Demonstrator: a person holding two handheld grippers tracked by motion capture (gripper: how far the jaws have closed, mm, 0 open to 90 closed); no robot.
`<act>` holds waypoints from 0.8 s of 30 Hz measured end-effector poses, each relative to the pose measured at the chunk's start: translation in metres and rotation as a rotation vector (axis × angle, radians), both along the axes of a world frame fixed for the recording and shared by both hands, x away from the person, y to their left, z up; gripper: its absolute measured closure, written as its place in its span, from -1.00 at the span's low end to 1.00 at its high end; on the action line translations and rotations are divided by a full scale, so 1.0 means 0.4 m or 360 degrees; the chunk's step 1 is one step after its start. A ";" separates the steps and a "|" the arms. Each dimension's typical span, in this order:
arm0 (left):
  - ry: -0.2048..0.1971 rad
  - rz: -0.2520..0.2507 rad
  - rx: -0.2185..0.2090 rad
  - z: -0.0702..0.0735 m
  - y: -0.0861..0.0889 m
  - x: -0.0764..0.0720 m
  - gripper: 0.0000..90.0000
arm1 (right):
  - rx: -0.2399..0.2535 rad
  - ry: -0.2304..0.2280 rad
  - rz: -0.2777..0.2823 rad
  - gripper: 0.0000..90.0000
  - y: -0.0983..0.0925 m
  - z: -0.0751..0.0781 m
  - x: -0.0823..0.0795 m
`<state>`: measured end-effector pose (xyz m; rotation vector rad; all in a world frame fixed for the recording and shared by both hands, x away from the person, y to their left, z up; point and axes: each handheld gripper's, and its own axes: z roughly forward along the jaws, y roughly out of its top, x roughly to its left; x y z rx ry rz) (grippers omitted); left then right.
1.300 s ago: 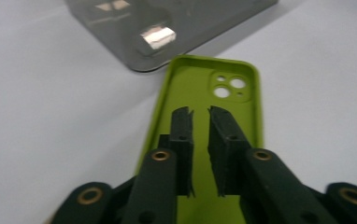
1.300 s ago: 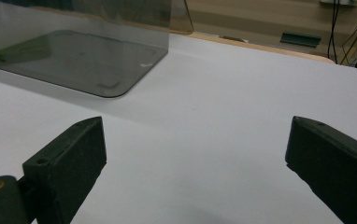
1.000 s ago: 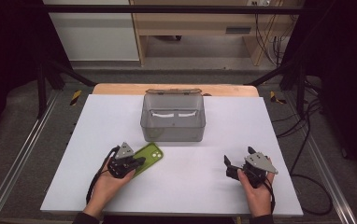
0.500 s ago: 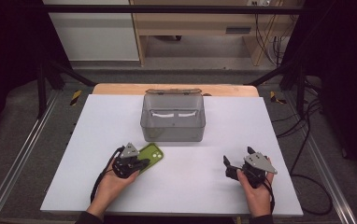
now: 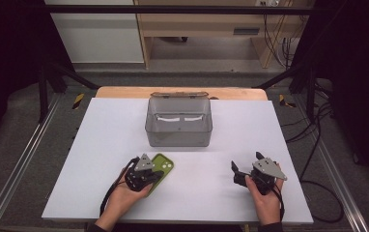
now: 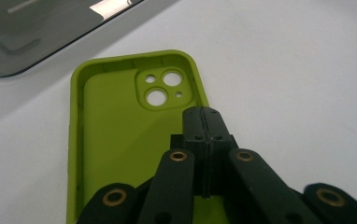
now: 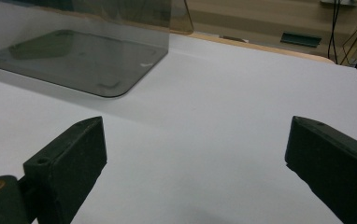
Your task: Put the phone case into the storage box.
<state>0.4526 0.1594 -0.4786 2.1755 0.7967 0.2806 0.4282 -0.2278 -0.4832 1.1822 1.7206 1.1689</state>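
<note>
We are working at the near edge of the white table [image 5: 100, 130], where the left gripper [image 5: 149, 175] is clenched on the green phone case [image 5: 162, 166], its jaws pressed together over the case's near right wall as the left gripper view shows it [image 6: 120, 121]. The case is lying open side up, camera holes pointing away from us, flat on the table or very nearly so. Off to the right, the right gripper [image 5: 244, 170] is hanging released above bare table, its jaws standing wide with nothing between them [image 7: 190, 177]. Beyond both, mid-table, the clear grey box [image 5: 178, 123] is sitting with its lid tipped back and some white thing, too dim to name, lying inside.

We are judging this as the carry of the case toward that box. Doing it well means pinching firmly on the thin wall, since soft rubber can bend and slip out of a one-edge grip, and lifting the case level before crossing the gap so the far corner is not dragging. We are advising clearing the box's front wall from above, then lowering inside before letting go. The free right gripper can be steadying the box if it slides.
</note>
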 end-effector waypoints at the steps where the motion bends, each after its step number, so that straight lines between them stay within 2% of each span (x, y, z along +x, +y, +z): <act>1: 0.0000 0.0000 0.0000 0.000 0.000 0.000 1.00 | 0.0000 0.0000 0.0000 -0.87 0.000 0.000 0.000; 4: -0.0005 0.0012 0.0000 0.000 -0.008 0.006 1.00 | -0.0002 0.0002 -0.0002 -0.87 0.000 0.000 0.000; 7: 0.0020 -0.0025 -0.0008 0.001 -0.017 0.002 1.00 | -0.0003 0.0009 -0.0001 -0.87 0.001 -0.001 0.001; 9: -0.0001 -0.0032 0.0009 0.002 -0.025 -0.005 1.00 | -0.0004 0.0009 -0.0001 -0.87 0.001 -0.002 0.001; 10: 0.0015 -0.0046 -0.0003 0.002 -0.028 -0.006 1.00 | -0.0004 0.0009 0.0000 -0.87 0.001 -0.002 0.001; 12: 0.0001 -0.0056 0.0005 0.001 -0.035 -0.012 1.00 | -0.0004 0.0009 0.0000 -0.87 0.001 -0.001 0.000; 19: 0.0019 -0.0098 -0.0007 0.001 -0.045 -0.026 1.00 | -0.0004 0.0008 0.0001 -0.87 0.001 -0.001 0.000; 23: -0.0011 -0.0092 -0.0017 0.004 -0.044 -0.032 1.00 | -0.0002 0.0003 0.0002 -0.87 0.001 0.000 0.000; 24: -0.0049 -0.0064 -0.0036 0.015 -0.031 -0.035 1.00 | -0.0002 0.0000 0.0003 -0.87 0.001 0.002 -0.001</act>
